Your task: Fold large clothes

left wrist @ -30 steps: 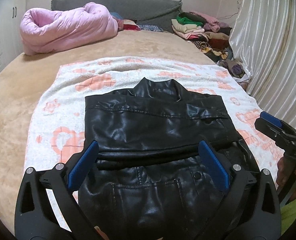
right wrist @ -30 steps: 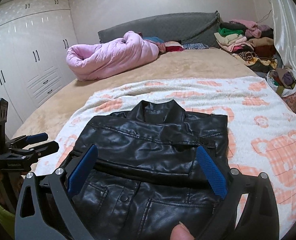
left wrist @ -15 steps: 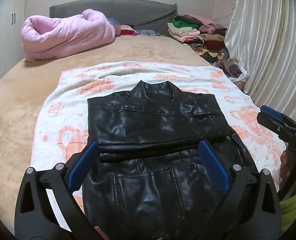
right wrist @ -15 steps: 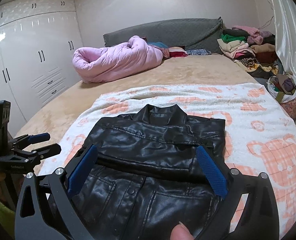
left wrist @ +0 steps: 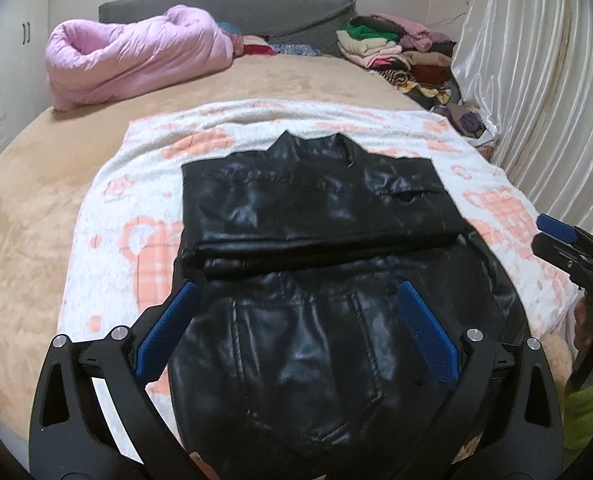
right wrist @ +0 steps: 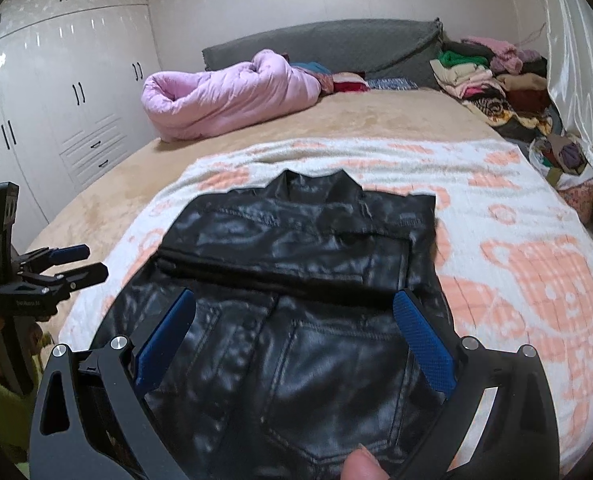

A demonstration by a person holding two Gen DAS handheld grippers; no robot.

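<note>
A black leather jacket (left wrist: 316, 216) lies flat on a white and orange towel blanket (left wrist: 144, 216), collar toward the headboard, with a folded band across its chest. In the left wrist view my left gripper (left wrist: 296, 292) hovers open above the jacket's lower half, holding nothing. The right wrist view shows the same jacket (right wrist: 296, 248) under my right gripper (right wrist: 294, 298), also open and empty. Each gripper appears in the other's view: the right one (left wrist: 560, 236) at the far right edge, the left one (right wrist: 68, 264) at the left edge.
The blanket covers a tan bed (right wrist: 376, 116). A rolled pink duvet (left wrist: 136, 60) lies near the grey headboard (left wrist: 256, 8). Piled clothes (left wrist: 396, 48) sit at the back right by a white curtain (left wrist: 536, 80). White wardrobes (right wrist: 56, 100) line the left wall.
Both grippers have drawn back and up from the jacket, so it looks smaller and farther away. Both stay open. The jacket has not moved.
</note>
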